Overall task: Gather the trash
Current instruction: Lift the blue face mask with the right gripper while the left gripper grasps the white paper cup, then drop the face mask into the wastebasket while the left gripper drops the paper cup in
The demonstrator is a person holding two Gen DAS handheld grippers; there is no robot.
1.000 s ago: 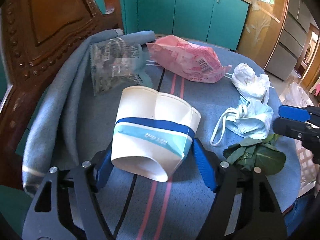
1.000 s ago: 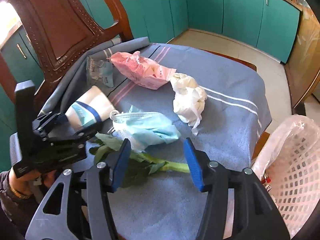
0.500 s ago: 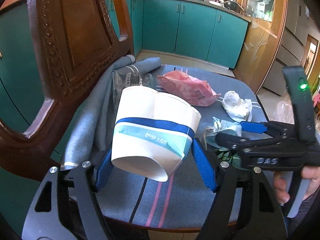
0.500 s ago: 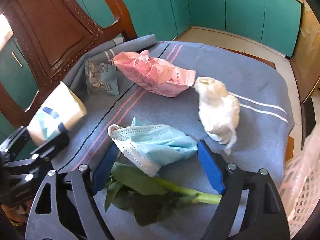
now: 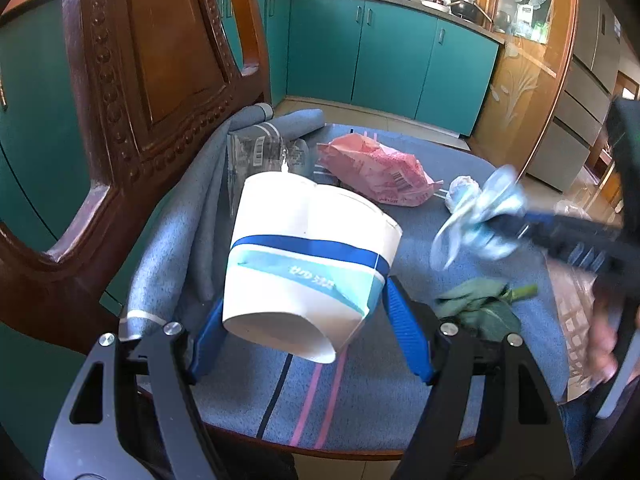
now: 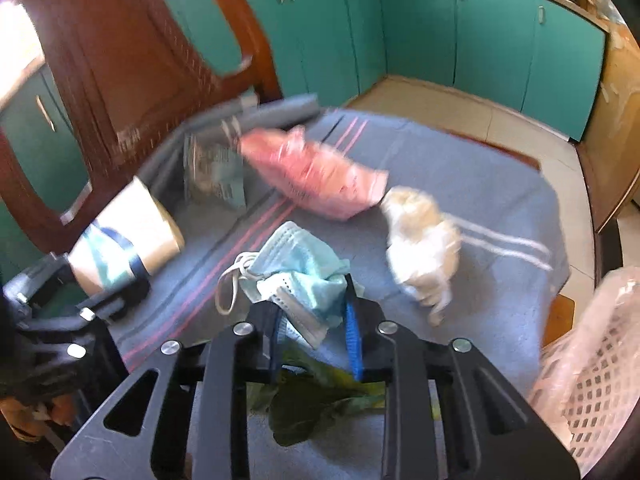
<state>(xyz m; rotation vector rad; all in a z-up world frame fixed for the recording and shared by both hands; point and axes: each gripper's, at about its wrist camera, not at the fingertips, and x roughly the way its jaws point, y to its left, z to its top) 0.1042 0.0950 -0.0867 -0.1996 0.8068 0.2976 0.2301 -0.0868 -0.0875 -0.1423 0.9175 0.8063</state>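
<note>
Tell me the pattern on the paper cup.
The paper cup is white with a dark blue band above a light blue one, clearest in the left wrist view.

Matt paper cup [image 5: 308, 264], glossy carved wooden chair [image 5: 152, 60], coarse cloth [image 5: 360, 396].

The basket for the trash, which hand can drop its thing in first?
Probably the right. The right gripper holds the face mask beside the lined basket; the left gripper, holding the paper cup, is across the table.

Black hand-held gripper [image 5: 304, 336] frames, blue ribbed fingers [image 5: 406, 338], silver screws.
</note>
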